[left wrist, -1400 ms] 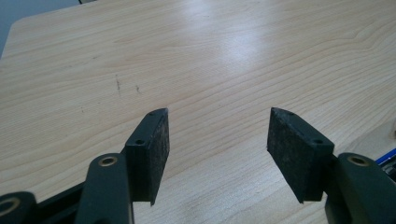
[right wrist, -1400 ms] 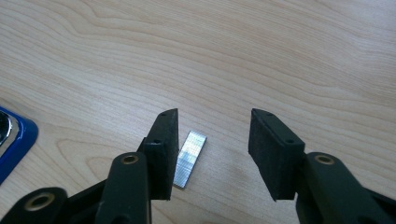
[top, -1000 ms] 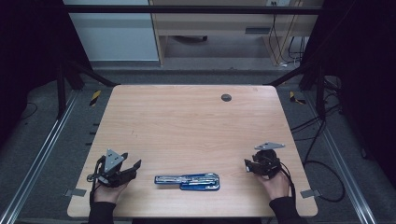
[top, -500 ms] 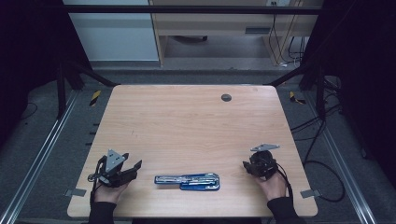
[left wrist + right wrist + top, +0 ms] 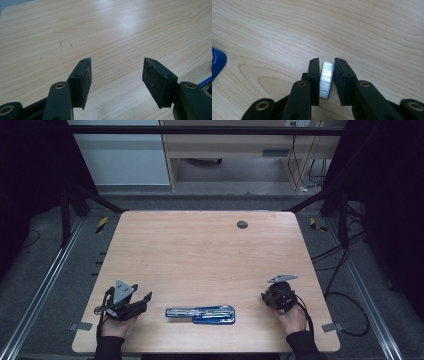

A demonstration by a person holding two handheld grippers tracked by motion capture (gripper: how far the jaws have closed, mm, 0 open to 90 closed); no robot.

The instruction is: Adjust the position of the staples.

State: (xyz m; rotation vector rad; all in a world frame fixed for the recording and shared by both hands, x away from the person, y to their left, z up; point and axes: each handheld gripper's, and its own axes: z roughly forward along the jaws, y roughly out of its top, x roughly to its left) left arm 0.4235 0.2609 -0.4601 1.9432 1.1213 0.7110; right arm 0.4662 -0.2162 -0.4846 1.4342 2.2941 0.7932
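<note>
Silvery staple strip (image 5: 326, 78) sits between your right tongs (image 5: 326, 65), which have just been closing; the left pad looks against it, a thin gap shows at the right pad, so treat the pinch as not yet firm. Close evenly, flat on both broad faces, so the strip doesn't snap or twist. The opened blue stapler (image 5: 201, 313) lies on the wooden tabletop (image 5: 200, 255) at the near edge, between your hands. Left tongs (image 5: 116, 67) are spread, nothing in them, just beside the stapler; use them to steady its base before you load.
</note>
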